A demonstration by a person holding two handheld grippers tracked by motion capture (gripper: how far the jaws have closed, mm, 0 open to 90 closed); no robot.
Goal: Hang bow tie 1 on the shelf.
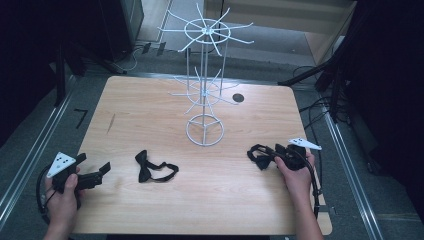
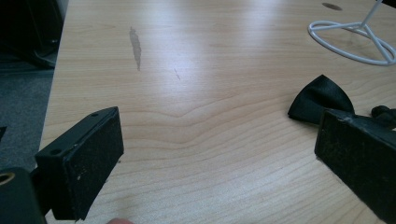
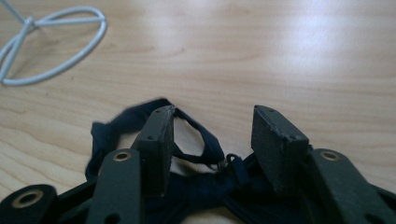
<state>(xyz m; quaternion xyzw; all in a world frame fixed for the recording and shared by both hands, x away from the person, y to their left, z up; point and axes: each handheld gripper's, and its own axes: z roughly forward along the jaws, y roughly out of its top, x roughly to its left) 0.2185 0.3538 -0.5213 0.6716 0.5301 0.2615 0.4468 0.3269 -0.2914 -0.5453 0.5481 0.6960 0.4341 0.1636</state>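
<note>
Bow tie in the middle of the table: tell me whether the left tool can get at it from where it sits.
Probably yes. The left tool stands open, pointing toward the middle bow tie, with bare table between them.

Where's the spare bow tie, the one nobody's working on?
In the high view, the bow tie lies left of centre, below the white rack, just right of the left gripper.

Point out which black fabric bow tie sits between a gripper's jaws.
The black fabric bow tie at the table's right, between the right gripper's open jaws; the other black bow tie lies untouched near the middle.
</note>
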